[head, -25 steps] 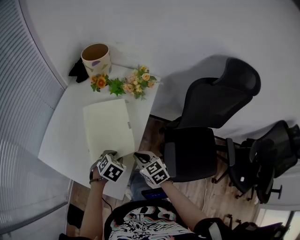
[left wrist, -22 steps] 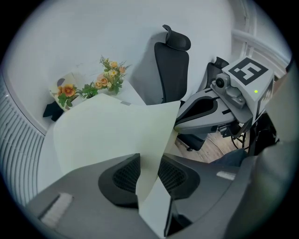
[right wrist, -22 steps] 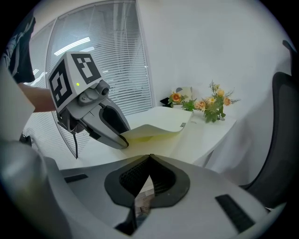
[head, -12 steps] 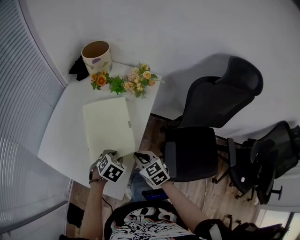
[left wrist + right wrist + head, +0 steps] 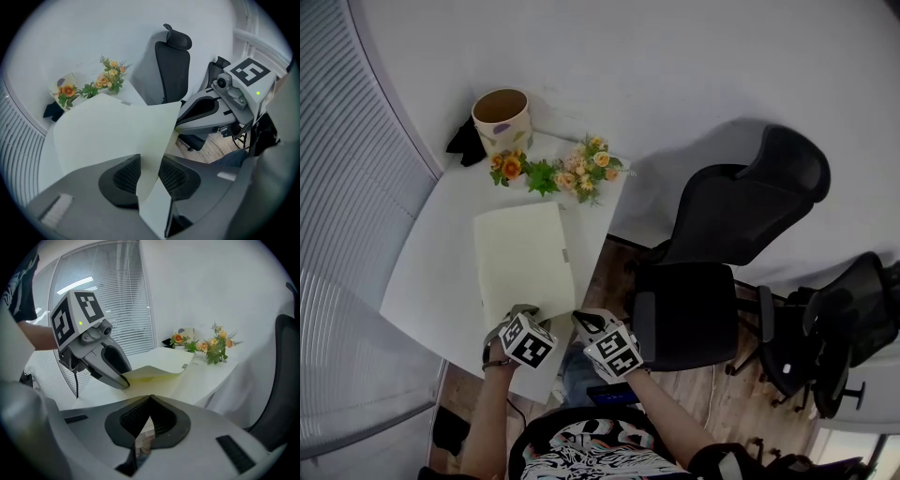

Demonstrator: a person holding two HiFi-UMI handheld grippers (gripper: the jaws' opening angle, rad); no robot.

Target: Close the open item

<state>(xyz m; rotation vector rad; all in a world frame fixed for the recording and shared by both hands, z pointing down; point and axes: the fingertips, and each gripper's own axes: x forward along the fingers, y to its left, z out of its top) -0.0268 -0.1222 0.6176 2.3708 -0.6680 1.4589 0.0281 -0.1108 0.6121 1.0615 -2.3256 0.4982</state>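
Cream folder cover is nearly lowered (near corner raised off the table), clamped by the left gripper; the right gripper is seen empty, jaws together.

pale folder, flat, near corner lifted

You are in an office. In the head view, a black high-backed swivel chair sits right of centre and a second mesh chair stands on casters at the far right. Slatted window blinds run down the left edge. A plain white table stands by a bare white wall.
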